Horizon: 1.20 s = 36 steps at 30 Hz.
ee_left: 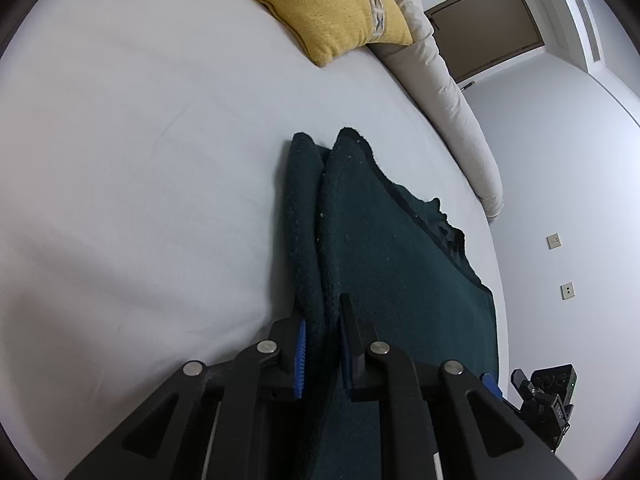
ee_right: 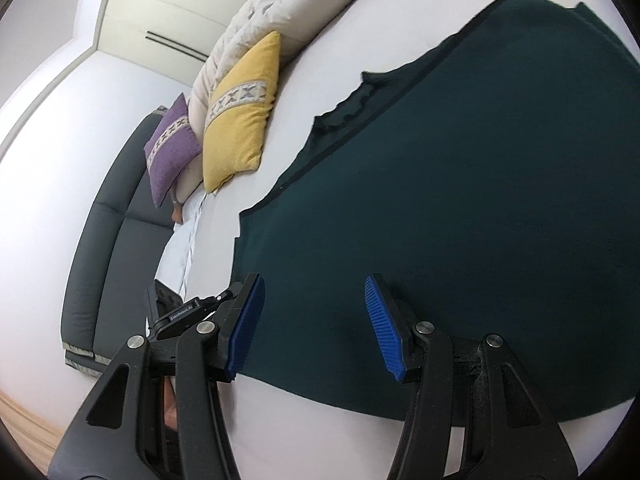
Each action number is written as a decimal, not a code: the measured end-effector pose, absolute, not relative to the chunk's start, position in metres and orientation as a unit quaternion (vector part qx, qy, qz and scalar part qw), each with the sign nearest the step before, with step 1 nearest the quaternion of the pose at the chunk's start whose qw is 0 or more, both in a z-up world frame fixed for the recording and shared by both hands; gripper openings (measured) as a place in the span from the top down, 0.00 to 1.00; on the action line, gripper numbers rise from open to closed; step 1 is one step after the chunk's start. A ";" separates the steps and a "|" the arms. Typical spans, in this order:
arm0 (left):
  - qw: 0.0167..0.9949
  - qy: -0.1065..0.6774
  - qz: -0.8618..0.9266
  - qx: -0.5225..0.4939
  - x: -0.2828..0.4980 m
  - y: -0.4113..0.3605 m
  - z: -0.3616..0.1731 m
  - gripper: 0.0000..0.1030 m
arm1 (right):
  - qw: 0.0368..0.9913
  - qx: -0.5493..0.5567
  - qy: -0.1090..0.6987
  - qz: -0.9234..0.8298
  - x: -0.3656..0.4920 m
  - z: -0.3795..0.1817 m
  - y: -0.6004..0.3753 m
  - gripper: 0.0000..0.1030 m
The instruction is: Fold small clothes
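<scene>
A white bed (ee_left: pixel 140 160) fills my view, with a yellow pillow (ee_left: pixel 320 4) and a pale duvet (ee_left: pixel 452 92) at its far edge; from my right camera I also see a purple pillow (ee_right: pixel 172 148) and a dark headboard (ee_right: pixel 108 236). The dark green garment (ee_right: pixel 460 208) lies spread flat on the sheet. My left gripper (ee_left: pixel 323 354) has its jaws pinched narrow on a raised fold of the garment (ee_left: pixel 360 232), blue pads (ee_left: pixel 301 360) pressing the cloth from both sides. My right gripper (ee_right: pixel 314 322) hovers over the garment's near edge, jaws wide apart, blue pads (ee_right: pixel 384 320) bare, nothing between them.
</scene>
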<state>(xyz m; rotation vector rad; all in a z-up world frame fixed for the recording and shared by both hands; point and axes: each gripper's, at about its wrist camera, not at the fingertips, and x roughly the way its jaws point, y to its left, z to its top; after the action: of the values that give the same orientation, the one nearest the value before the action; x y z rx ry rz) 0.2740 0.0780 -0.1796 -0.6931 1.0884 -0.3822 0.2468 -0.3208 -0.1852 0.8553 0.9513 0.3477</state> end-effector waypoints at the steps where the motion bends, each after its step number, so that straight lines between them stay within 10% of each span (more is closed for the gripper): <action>1: 0.782 0.504 -0.176 -0.321 0.274 0.078 -0.180 0.86 | 0.790 0.398 0.437 0.162 0.245 -0.184 -0.323 0.50; 19: 0.825 0.476 -0.231 -0.198 0.258 -0.074 -0.075 0.89 | 0.790 0.444 0.399 0.142 0.233 -0.189 -0.390 0.50; 29: 0.808 0.507 -0.251 -0.167 0.252 -0.234 -0.134 0.88 | 0.763 0.485 0.408 0.125 0.247 -0.203 -0.463 0.52; 36: 0.810 0.479 -0.292 -0.173 0.225 -0.241 -0.103 0.57 | 0.748 0.488 0.424 0.148 0.259 -0.212 -0.462 0.51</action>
<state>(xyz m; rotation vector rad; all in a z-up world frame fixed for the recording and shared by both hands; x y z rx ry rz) 0.2252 -0.2412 -0.1034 -0.3695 1.0234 -0.6231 0.2585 -0.4624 -0.2116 1.0683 0.9278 0.3246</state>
